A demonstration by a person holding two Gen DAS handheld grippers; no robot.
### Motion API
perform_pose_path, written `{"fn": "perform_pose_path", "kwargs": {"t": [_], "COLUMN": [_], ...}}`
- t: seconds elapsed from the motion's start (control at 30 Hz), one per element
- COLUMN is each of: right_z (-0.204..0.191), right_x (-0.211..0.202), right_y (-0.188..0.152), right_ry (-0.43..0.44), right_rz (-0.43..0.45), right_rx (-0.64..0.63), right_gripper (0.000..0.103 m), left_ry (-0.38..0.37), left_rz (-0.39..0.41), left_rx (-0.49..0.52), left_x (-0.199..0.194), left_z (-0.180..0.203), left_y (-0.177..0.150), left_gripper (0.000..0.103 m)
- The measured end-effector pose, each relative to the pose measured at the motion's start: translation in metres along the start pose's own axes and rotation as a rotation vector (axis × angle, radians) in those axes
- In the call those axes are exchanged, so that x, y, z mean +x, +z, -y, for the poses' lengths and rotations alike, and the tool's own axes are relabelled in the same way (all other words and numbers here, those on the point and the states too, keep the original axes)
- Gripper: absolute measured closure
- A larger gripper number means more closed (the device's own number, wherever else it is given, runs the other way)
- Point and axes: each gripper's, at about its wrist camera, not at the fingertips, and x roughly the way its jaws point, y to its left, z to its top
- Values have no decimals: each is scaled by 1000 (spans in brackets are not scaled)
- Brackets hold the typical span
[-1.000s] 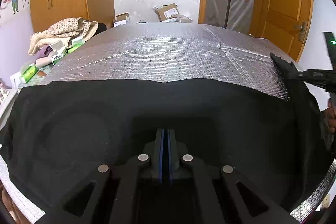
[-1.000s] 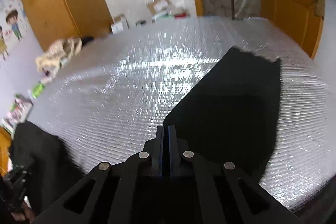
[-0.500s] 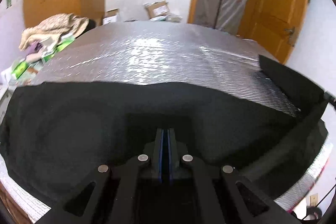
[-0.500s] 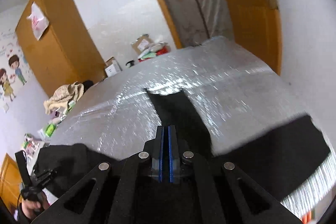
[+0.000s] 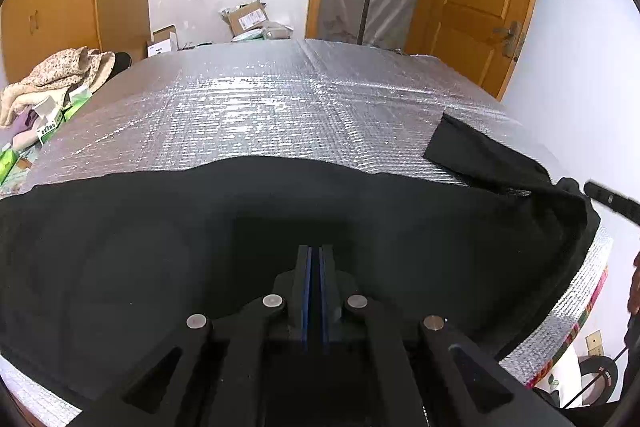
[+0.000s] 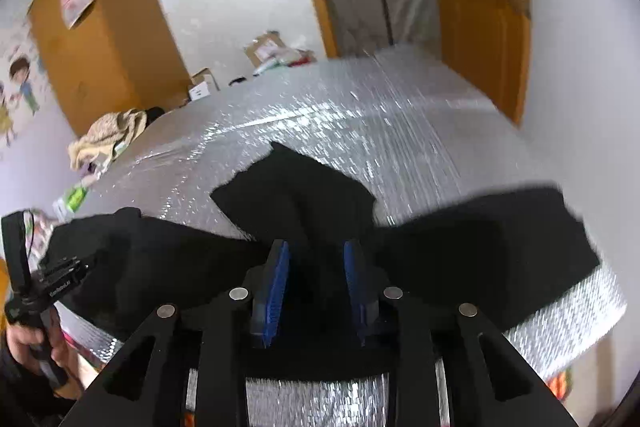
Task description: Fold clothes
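A black fabric garment (image 5: 200, 247) lies spread across the near part of a silver quilted foil-covered table (image 5: 280, 107), one sleeve (image 6: 296, 183) folded in over the foil and another flap (image 6: 500, 239) stretched out to the right edge. The left gripper (image 5: 315, 267) is pressed closed — its blue-edged fingers (image 5: 306, 287) meet over the dark cloth, though whether cloth is pinched between them cannot be told. The right gripper (image 6: 316, 267) is opening — its blue pads (image 6: 276, 287) stand apart above the garment, gripping nothing.
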Motion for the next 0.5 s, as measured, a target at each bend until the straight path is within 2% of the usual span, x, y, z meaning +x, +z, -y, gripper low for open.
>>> {"fn": "perform_pose_path", "kwargs": {"t": [0.13,0.3,0.5], "right_z": [-22,-46,-55], "right_x": [14,58,98], "right_y": [16,19,12], "right_ry": [20,20,33], "right_rz": [2,-113,-217], "right_rx": [-121,-291,-398], "right_gripper": [72,71,71], "left_ry": [10,1,-5], "left_rz": [-12,-30,-40], "left_rx": [-11,-7,7], "left_x": [6,14,22], "left_z": [-3,-1,2], "left_y": [0,-3,-3], "left_gripper": [101,101,101]}}
